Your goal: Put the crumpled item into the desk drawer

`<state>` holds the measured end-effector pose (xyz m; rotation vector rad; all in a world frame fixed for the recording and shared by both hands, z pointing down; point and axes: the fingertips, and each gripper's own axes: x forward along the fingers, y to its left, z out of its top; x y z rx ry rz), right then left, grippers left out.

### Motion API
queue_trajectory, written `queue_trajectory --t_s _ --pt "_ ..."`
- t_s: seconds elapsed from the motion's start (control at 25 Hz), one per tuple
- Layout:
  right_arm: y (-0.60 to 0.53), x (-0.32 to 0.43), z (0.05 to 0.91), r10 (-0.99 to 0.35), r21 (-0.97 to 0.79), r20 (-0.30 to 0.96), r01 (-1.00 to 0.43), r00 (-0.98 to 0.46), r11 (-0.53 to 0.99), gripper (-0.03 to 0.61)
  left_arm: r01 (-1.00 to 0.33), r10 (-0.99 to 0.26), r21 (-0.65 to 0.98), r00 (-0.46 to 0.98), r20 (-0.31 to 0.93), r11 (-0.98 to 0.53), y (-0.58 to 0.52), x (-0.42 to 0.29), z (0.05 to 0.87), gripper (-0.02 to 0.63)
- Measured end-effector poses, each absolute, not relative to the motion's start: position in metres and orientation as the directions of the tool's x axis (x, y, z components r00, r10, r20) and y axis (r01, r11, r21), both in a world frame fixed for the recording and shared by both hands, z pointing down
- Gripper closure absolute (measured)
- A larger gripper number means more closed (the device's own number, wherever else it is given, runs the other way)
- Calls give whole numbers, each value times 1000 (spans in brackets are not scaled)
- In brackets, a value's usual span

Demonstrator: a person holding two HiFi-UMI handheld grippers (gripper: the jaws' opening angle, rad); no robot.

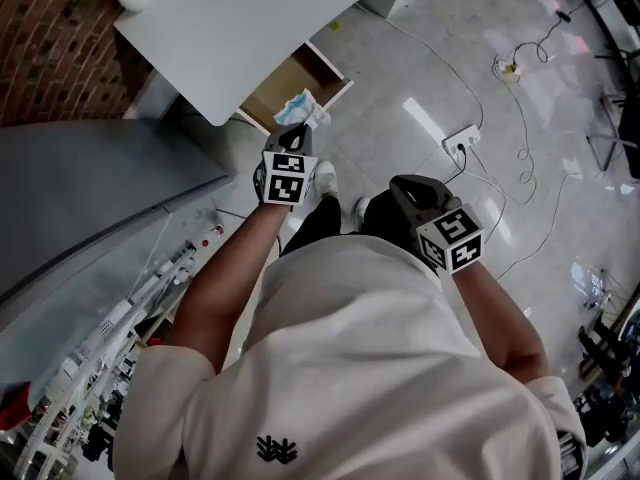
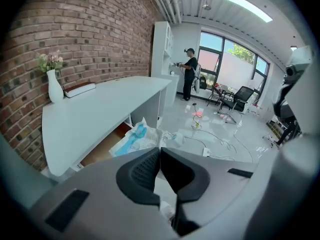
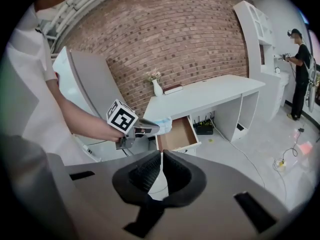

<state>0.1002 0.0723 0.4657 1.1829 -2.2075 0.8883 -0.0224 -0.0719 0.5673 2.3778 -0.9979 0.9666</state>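
The brick wall [image 3: 175, 39] stands behind the white tabletop [image 3: 200, 96]. Under the tabletop the wooden drawer [image 3: 176, 134] is pulled out, and what I can see of its floor is bare.

The crumpled item [image 2: 132, 136] is a white wad with blue streaks, paper or thin film by the look of it. It hangs off the tip of my left gripper [image 2: 160, 151], at the near edge of the open drawer. I cannot tell whether it is over the opening or just beside it.

The left fingers [image 2: 142, 171] are pressed together on a thin fold of the wad, and most of it bunches out loose beyond them. I judge it very light, soft and springy, not fragile and not slippery. A pinch on one fold should be enough, but a thin fold could tear or pull free if it catches the drawer's rim. Taking more of the bulk would hold it more surely.

My right gripper [image 3: 161, 155] hangs back, well apart from the drawer, with its fingers closed on nothing.

I can read no brand or writing on the wad. The only print in view is the square markers on the gripper cubes.
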Motion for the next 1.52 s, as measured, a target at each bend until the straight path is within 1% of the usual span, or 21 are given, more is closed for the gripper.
queue_trajectory --t_s 0.16,0.36,0.48,0.6,0.84,0.96,1.08,1.36,1.52 --pt "46 112 478 -522 -340 683 -855 -511 393 538 -752 -441 85 470 764 -653 -111 -12 613 588" --pt "7 131 499 -457 -383 692 -821 -559 424 538 -782 -430 70 412 803 -619 -156 5 656 588" --pt "-22 153 511 -423 -396 690 -796 -587 458 538 -805 -431 54 371 823 -591 -180 18 679 588" --pt "-58 180 526 -381 -397 694 -766 -611 506 538 -801 -433 18 342 834 -598 -207 36 704 588" --pt "-108 221 569 -300 -445 701 -726 -647 525 538 -834 -417 -4 271 867 -551 -235 48 761 588" --pt "-121 240 593 -276 -449 712 -721 -646 529 538 -841 -407 -19 242 881 -541 -244 50 791 588" --pt "-127 250 608 -256 -451 721 -717 -644 532 538 -822 -394 -40 229 890 -568 -250 51 819 588" --pt "-124 252 622 -202 -475 731 -699 -651 534 538 -819 -351 -67 169 921 -570 -262 43 855 588" --pt "-123 254 631 -185 -487 732 -693 -656 532 538 -824 -312 -54 153 938 -564 -264 43 872 588"
